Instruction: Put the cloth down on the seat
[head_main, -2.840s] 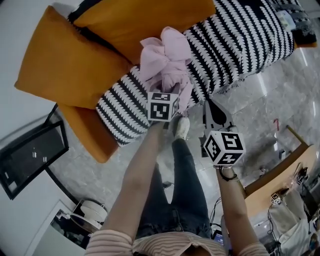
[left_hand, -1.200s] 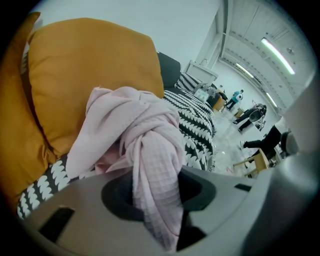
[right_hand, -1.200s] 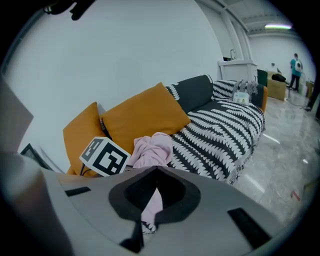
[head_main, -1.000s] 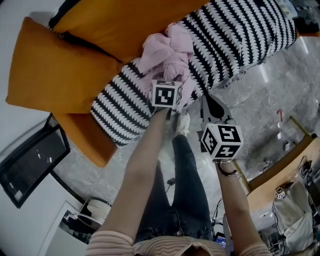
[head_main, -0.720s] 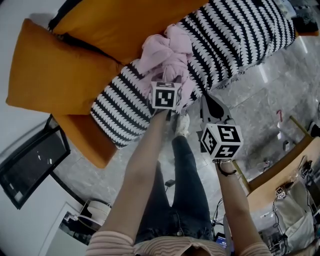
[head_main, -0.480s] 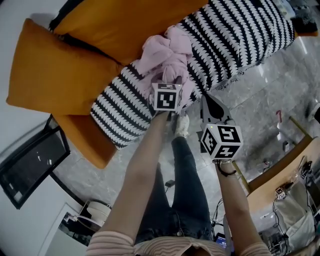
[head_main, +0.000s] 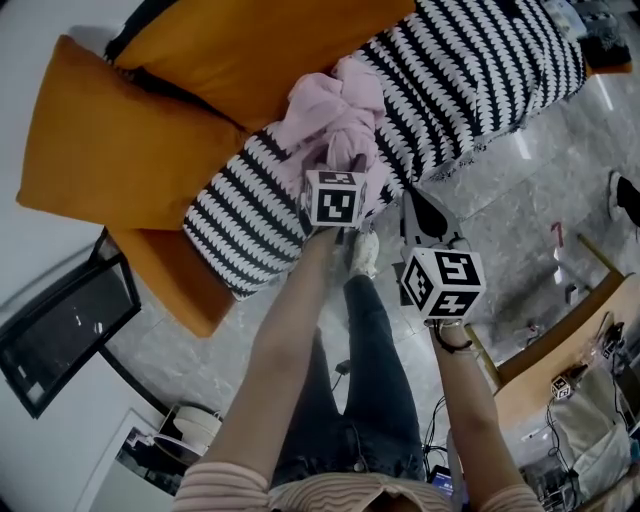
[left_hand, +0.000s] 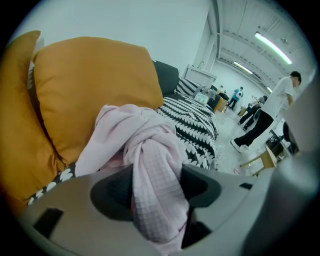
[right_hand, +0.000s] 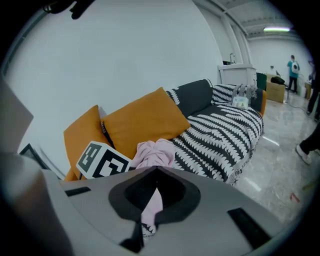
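Left tool (left_hand: 157, 169) has just been opening and now gapes wide, pads off. Pink cloth (head_main: 335, 110) sits bunched on the striped seat (head_main: 245, 205), one fold between the jaws, against the orange cushion (head_main: 150, 150). I judge it light, limp, waffle-textured and grippy; pinch any top fold. Right tool (head_main: 424, 212) is closed, empty, off the seat edge.
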